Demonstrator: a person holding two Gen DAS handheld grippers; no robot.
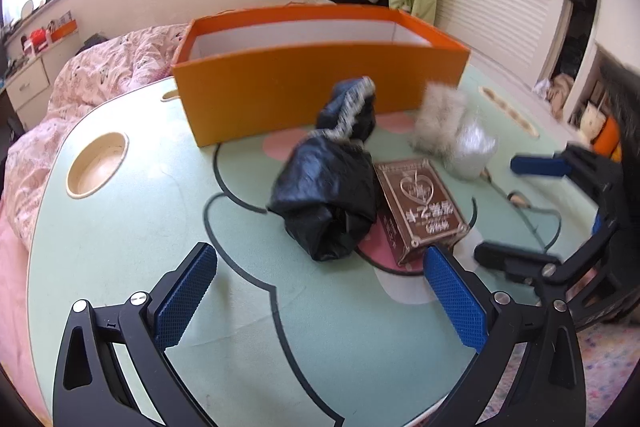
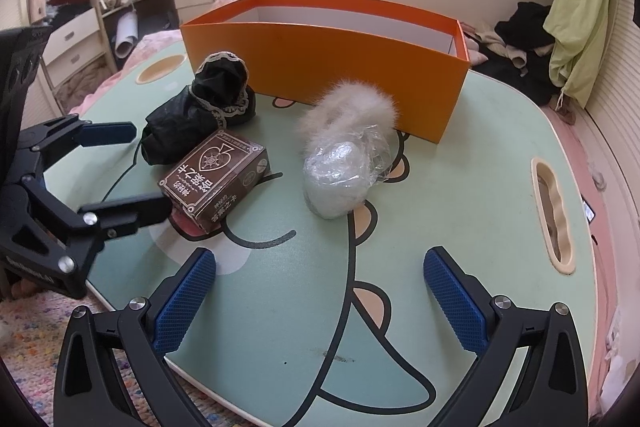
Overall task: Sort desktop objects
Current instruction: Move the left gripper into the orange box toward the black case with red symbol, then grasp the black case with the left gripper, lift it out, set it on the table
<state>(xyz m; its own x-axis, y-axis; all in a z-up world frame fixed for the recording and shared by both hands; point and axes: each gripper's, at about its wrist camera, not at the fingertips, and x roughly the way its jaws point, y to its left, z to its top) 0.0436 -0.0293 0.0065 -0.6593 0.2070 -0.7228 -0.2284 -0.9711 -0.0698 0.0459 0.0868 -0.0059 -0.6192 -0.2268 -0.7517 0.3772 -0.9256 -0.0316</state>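
Observation:
An open orange box (image 1: 312, 95) (image 2: 340, 63) stands at the back of the table. In front of it lie a black lace-trimmed fabric bundle (image 1: 328, 195) (image 2: 192, 115), a brown card box (image 1: 420, 203) (image 2: 218, 179) and a white fluffy ball in clear plastic wrap (image 1: 452, 131) (image 2: 344, 163). My left gripper (image 1: 320, 295) (image 2: 151, 169) is open just short of the bundle and card box, its right pad beside the box's near corner. My right gripper (image 2: 320, 303) (image 1: 496, 207) is open over bare table, in front of the wrapped ball. Neither holds anything.
The mint-green cartoon-print table (image 1: 160, 227) (image 2: 480, 155) has a round cup recess (image 1: 98, 163) (image 2: 160, 69) and a long slot (image 2: 554, 215). A pink quilted bed (image 1: 80, 95) lies beyond the left edge. Clothes and drawers fill the room behind.

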